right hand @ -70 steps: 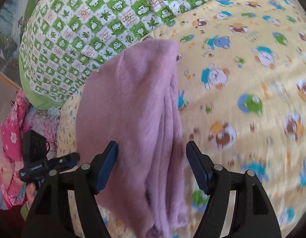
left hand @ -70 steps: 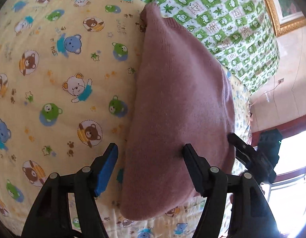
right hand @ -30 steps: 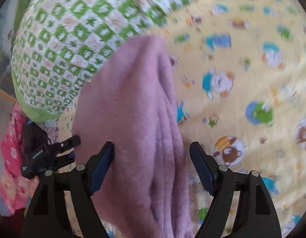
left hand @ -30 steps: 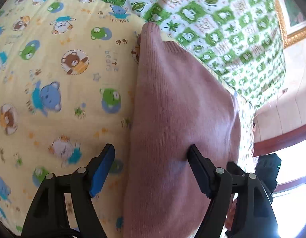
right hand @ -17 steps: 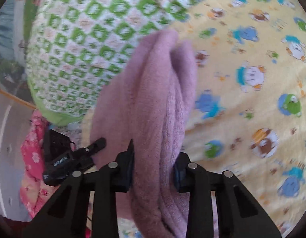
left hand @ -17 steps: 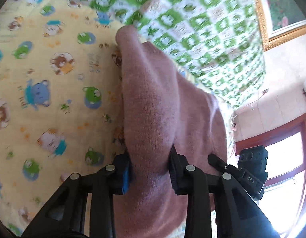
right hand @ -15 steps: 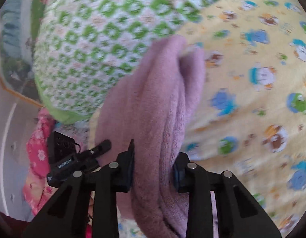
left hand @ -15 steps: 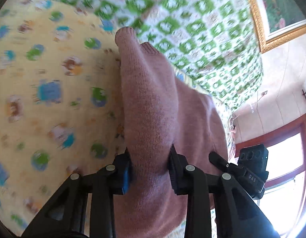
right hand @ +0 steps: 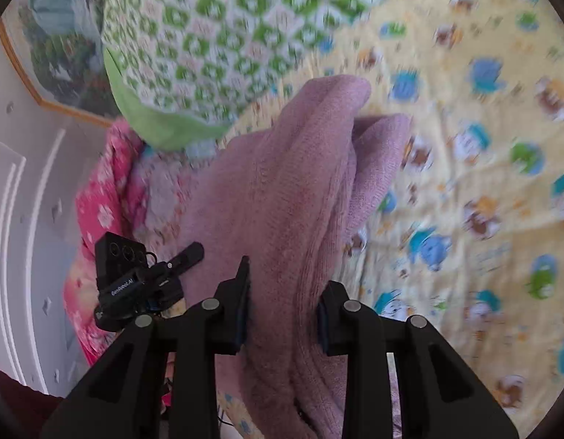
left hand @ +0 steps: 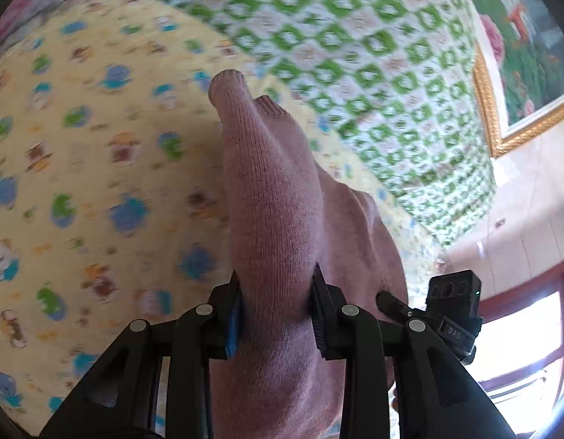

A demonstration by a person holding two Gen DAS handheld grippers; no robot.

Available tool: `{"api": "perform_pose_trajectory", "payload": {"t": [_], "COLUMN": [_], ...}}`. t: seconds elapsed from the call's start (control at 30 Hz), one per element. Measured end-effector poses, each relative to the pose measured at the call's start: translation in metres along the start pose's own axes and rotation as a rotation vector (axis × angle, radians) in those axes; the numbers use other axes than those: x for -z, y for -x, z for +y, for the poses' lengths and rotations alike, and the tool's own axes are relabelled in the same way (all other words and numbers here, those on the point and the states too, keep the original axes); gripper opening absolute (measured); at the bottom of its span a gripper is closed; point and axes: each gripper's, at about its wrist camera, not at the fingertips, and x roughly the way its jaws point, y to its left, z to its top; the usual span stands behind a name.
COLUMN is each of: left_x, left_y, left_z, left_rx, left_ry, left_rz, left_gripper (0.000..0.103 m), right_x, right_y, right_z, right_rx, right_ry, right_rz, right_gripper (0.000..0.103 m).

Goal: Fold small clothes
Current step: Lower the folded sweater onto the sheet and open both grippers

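Yellow cotton bedsheet printed with cartoon bears [left hand: 99, 183] spreads ahead of both tools, blurred. A green-and-white checked quilt [left hand: 355, 55] is heaped beyond it, and a gold-framed flower painting [left hand: 519, 36] hangs to the far right of the left gripper [left hand: 276, 311]. A pink floral cloth [right hand: 99, 201] bunches to the left of the right gripper [right hand: 283, 314]. Each gripper is clenched on a thick fold of the dusty pink knitted sweater [left hand: 278, 201], which rises between their fingers and hides the sheet straight ahead.
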Motion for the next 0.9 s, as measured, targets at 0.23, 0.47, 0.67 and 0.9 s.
{"api": "perform_pose_trajectory", "payload": {"t": [0.23,0.47,0.67,0.9], "left_x": [0.007,0.006,0.023,0.083], "left_y": [-0.021,-0.025,0.005,0.029], "left_z": [0.04,0.041,0.026,0.008], "left_rx": [-0.03,-0.112,-0.2,-0.34], "left_ry": [-0.011,-0.079,-0.117,-0.282], "left_rz": [0.01,0.029,-0.006,0.008], "left_gripper": [0.032,0.048,0.05,0.056], "right_x": [-0.005,-0.003,0.017,0.077], "right_y": [-0.027,-0.013,0.02,0.03], "right_z": [-0.015,-0.011,0.013,0.03], "right_rx": [0.093,0.198,0.291,0.44], "right_ry": [0.027,0.06,0.147,0.333], "right_rz": [0.043,0.03,-0.037,0.015], "right_gripper": [0.034,0.051,0.052,0.055]}}
